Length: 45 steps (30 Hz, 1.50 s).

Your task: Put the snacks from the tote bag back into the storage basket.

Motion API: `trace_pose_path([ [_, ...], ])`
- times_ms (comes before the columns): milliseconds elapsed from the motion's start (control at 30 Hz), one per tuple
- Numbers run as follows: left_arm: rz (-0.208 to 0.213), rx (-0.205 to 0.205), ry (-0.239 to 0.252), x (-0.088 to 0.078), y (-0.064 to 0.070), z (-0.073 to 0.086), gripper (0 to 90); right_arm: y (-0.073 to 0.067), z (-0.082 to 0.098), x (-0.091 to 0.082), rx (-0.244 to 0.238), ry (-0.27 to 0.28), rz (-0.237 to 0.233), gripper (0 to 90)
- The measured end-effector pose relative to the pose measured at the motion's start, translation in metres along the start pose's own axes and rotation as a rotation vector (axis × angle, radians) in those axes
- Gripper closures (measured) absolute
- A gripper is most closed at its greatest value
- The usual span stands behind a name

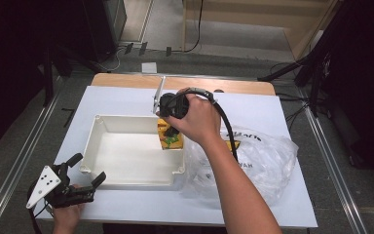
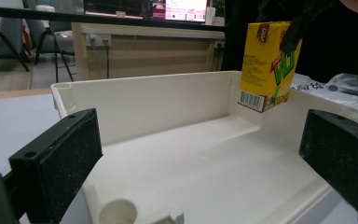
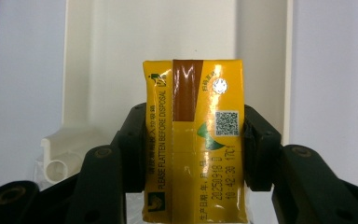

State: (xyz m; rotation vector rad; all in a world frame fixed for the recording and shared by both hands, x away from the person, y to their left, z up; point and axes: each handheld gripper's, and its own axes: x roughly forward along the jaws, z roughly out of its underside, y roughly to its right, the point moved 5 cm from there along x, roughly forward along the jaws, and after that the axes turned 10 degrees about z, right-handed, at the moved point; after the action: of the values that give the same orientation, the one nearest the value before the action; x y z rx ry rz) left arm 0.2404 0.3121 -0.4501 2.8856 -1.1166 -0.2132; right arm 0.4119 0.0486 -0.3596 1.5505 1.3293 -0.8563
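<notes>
since the right claw (image 1: 171,127) is clamped on the yellow drink carton (image 3: 193,140) and holds it upright over the white bin's (image 1: 126,168) right edge, looks like it's headed inside. left claw (image 1: 84,173) sits released by the bin's near corner on the counter (image 1: 282,204), maybe to steady it.

Grey floor (image 1: 233,61) beyond white-covered surface (image 1: 126,97); wood edge at far side. Black curtains (image 1: 9,73) both sides. Wooden cabinet (image 2: 144,51), chairs (image 2: 9,32), lit monitors (image 2: 186,9) behind.

The high view looks down on the desk (image 1: 126,97); both gripper views sit close, sharing the white tray (image 1: 126,168) (image 2: 168,102) (image 3: 121,46).
</notes>
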Motion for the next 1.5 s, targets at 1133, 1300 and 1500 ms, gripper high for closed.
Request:
trace_pose_path([
  [1133,-0.001,0.001,0.000,0.000,0.000,0.000,0.0,-0.013,0.012,0.034,0.013,-0.014,-0.020,53.9],
  [1300,-0.001,0.001,0.000,0.000,0.000,0.000,0.0,-0.015,0.013,0.037,0.012,-0.014,-0.023,53.9],
  [1500,-0.002,0.002,0.000,0.000,0.000,0.000,0.0,-0.017,0.015,0.039,0.021,-0.018,-0.029,53.8],
])
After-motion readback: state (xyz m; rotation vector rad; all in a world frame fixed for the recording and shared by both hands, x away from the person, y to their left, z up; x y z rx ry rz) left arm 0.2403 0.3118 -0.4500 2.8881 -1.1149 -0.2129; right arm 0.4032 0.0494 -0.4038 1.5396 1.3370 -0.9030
